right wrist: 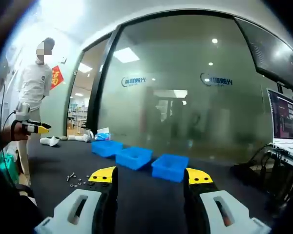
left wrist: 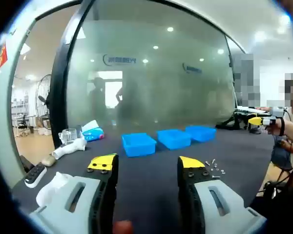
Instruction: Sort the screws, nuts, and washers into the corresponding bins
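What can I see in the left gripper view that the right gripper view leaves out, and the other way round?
Left gripper view alone: a remote control at the table's near corner and a clear plastic cup.

Right gripper view alone: a lit monitor and a red hanging ornament by the doorway.

Shared: three blue bins in a row on the dark table, the small pile of loose hardware, and the frosted glass wall behind.
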The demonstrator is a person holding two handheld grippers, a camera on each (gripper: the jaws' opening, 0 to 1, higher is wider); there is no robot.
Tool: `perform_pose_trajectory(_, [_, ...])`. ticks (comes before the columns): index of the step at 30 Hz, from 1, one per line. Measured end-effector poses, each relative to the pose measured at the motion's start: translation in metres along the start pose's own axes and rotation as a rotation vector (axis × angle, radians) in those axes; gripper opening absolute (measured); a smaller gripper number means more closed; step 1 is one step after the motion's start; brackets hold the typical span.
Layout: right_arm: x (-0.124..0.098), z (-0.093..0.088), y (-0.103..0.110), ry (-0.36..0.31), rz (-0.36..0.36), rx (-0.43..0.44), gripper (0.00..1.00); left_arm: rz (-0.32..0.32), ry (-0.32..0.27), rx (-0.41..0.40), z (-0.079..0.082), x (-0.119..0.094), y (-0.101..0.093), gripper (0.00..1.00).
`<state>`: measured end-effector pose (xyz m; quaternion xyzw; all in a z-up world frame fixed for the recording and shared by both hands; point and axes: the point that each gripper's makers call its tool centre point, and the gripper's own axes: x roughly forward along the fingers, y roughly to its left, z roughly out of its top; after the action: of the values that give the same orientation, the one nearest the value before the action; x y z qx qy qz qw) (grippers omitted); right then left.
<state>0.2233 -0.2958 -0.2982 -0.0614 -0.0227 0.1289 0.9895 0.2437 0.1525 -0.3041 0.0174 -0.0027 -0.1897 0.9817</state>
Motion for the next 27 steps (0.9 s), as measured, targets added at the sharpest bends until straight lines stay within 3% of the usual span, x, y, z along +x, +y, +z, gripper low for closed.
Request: perform_pose_trajectory(27, [-0.0064, -0.0029, -0.0011, 0.001, -0.008, 0.016, 0.51, 0.011, -0.019, 0.017, 0.0079, 0.002, 0.0047, 0.47])
